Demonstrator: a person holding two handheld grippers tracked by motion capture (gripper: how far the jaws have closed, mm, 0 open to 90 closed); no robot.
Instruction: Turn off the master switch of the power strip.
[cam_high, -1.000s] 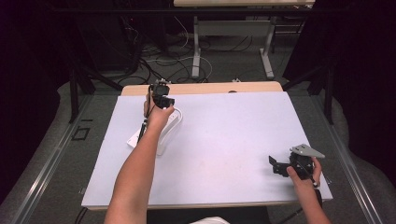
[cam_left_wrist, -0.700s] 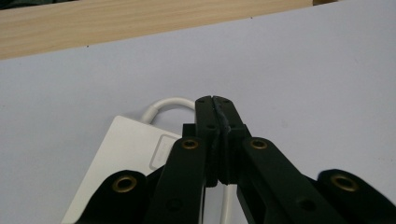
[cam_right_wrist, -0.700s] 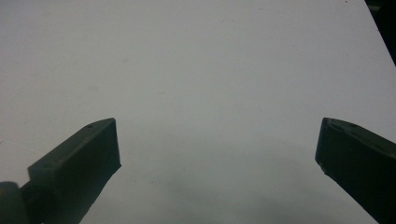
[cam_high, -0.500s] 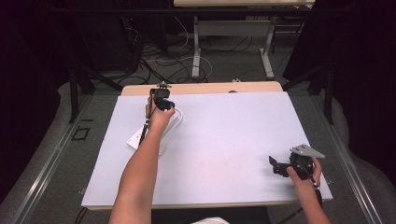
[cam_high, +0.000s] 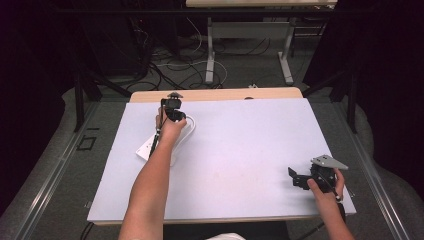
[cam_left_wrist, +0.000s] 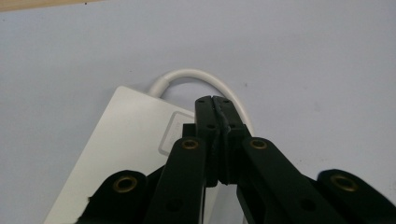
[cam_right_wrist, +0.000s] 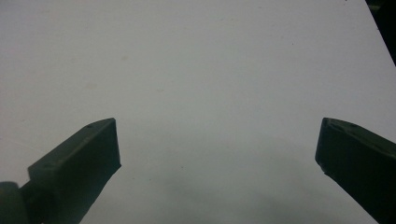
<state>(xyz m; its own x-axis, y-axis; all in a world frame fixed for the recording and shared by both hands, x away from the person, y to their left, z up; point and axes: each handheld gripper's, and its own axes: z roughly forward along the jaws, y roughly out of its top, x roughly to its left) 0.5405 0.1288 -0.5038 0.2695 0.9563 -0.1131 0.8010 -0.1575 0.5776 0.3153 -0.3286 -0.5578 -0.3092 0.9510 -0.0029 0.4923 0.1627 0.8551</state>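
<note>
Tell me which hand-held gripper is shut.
The left hand-held gripper: its jaws are pressed together above the white adapter. The right hand-held gripper has its jaws wide apart.

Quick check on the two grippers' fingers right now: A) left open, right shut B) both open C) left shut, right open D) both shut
C: in the left gripper view the left gripper has its fingers pressed together over the white adapter and its cable, while the right gripper has its fingers spread wide over the bare table.
</note>
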